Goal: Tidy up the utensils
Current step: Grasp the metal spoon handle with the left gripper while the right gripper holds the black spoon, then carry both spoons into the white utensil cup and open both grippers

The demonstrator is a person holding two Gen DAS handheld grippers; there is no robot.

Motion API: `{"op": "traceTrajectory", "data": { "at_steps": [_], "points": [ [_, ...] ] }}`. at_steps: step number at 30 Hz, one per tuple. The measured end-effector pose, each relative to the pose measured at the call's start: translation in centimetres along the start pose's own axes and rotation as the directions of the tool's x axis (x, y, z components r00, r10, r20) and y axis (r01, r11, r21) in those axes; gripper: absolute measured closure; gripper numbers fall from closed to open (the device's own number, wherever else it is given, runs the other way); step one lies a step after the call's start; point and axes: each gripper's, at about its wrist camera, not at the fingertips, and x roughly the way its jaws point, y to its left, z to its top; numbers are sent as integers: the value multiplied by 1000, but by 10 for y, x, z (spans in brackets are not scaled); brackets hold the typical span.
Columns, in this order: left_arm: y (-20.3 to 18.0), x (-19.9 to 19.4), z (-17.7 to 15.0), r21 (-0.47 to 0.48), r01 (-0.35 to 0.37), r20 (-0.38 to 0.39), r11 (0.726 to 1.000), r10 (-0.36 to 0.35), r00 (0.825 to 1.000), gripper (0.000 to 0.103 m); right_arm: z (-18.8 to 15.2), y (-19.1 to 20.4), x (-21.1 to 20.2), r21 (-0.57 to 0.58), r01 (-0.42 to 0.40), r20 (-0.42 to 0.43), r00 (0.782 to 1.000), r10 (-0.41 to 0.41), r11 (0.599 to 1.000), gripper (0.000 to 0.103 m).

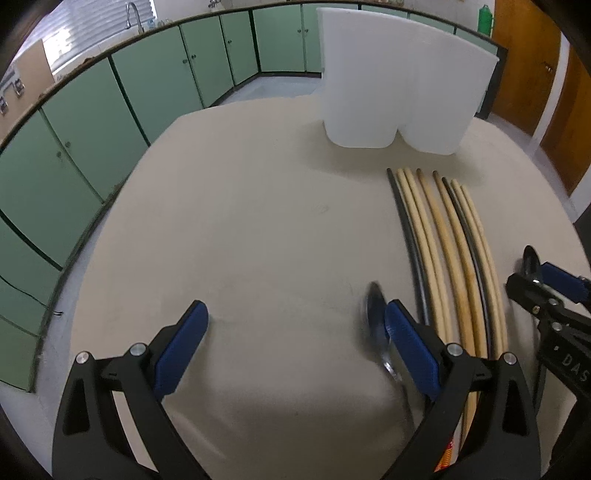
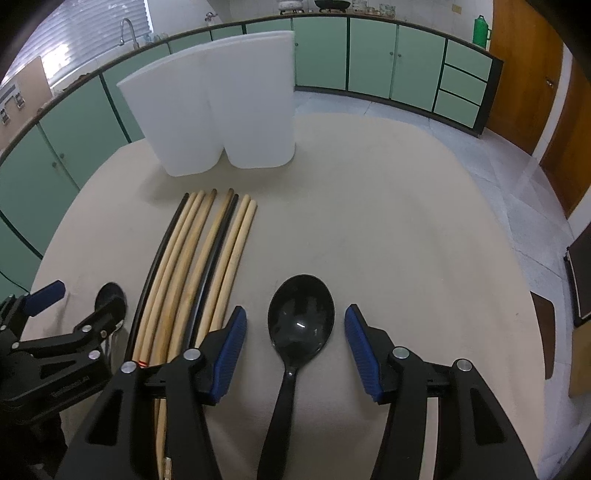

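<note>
A white two-part holder (image 1: 399, 92) stands at the far side of the beige table (image 1: 240, 221); it also shows in the right wrist view (image 2: 221, 107). Several wooden and black chopsticks (image 1: 447, 251) lie in a row in front of it, also seen in the right wrist view (image 2: 192, 266). My left gripper (image 1: 295, 325) is open, with a metal spoon (image 1: 376, 321) just inside its right finger. My right gripper (image 2: 295, 325) is open, its fingers on either side of a black spoon (image 2: 301, 321) lying on the table. The right gripper (image 1: 532, 280) shows at the left view's right edge.
Green cabinets (image 2: 369, 55) under a counter run around the room, with a sink tap (image 2: 127, 29) at the left. A green bottle (image 2: 480, 29) stands on the counter near a wooden door (image 2: 524, 74). Dark chair parts (image 2: 580, 277) sit right of the table.
</note>
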Motion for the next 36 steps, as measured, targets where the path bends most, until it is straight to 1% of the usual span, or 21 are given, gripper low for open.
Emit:
{"op": "traceTrajectory", "data": {
  "at_steps": [1, 2, 3, 4, 5, 7, 8, 10, 11, 12, 13, 15, 17, 21, 24, 25, 27, 30, 31, 34, 36],
  "points": [
    [0, 1, 0, -4, 9, 0, 1000, -9, 1000, 9, 0, 1, 0, -1, 3, 0, 1000, -3, 1000, 49],
    [2, 2, 0, -13, 25, 0, 1000, -25, 1000, 10, 0, 1, 0, -4, 6, 1, 1000, -6, 1000, 52],
    [4, 2, -1, -24, 39, 1, 999, -39, 999, 14, -1, 2, 0, -10, 12, 3, 1000, -12, 1000, 56],
    [6, 2, -2, -35, 60, 8, 998, -60, 998, 19, -1, 3, 0, -16, 16, 8, 1000, -15, 1000, 63],
    [5, 0, -3, -31, 62, 21, 998, -61, 998, 23, -1, 3, 0, -18, 14, 10, 1000, -14, 1000, 68],
    [3, -2, -2, -16, 85, 35, 996, -84, 996, 40, -1, 2, 0, -17, 8, 14, 1000, -7, 1000, 68],
    [3, -3, -2, -11, 100, 42, 995, -100, 994, 46, -1, 3, 0, -21, 7, 18, 1000, -7, 1000, 69],
    [2, -5, -1, -4, 138, 62, 990, -137, 989, 69, -3, 3, -1, -30, 6, 26, 1000, -5, 1000, 69],
    [3, -6, -2, -3, 159, 70, 987, -158, 985, 76, -5, 3, -2, -30, -13, 35, 999, 14, 999, 69],
    [4, -6, -1, -5, 209, 76, 978, -208, 975, 91, -6, 2, -3, -27, -36, 43, 998, 37, 999, 69],
    [5, -5, -1, -8, 240, 78, 971, -239, 968, 96, -8, 2, -5, -25, -48, 57, 997, 49, 999, 69],
    [6, -5, -2, -3, 280, 100, 960, -278, 955, 100, -10, -1, -10, -19, -65, 93, 993, 66, 998, 69],
    [6, -11, -5, 20, 311, 143, 950, -311, 940, 101, -11, -5, -15, -11, -77, 123, 989, 78, 997, 69],
    [4, -24, -9, 55, 329, 211, 943, -333, 919, 101, -10, -13, -24, 0, -100, 175, 980, 99, 995, 69],
    [6, -38, -8, 78, 330, 289, 941, -338, 896, 101, -5, -18, -34, 5, -113, 237, 965, 109, 994, 69],
    [6, -45, -6, 91, 324, 327, 941, -336, 883, 101, -2, -20, -39, 7, -124, 262, 958, 118, 992, 69],
    [7, -54, -3, 112, 312, 375, 943, -331, 866, 101, 4, -22, -45, 5, -132, 304, 945, 124, 991, 69],
    [7, -69, 5, 140, 300, 447, 944, -330, 831, 101, 15, -22, -54, -11, -132, 362, 923, 127, 991, 69],
    [8, -74, 8, 148, 295, 474, 944, -329, 817, 101, 19, -22, -56, -17, -132, 381, 916, 129, 991, 69],
    [10, -84, 14, 154, 282, 522, 947, -320, 791, 101, 29, -22, -60, -28, -132, 419, 899, 132, 991, 69],
    [10, -91, 20, 155, 272, 553, 950, -311, 773, 101, 39, -23, -65, -32, -137, 457, 879, 136, 990, 69]
  ]
}}
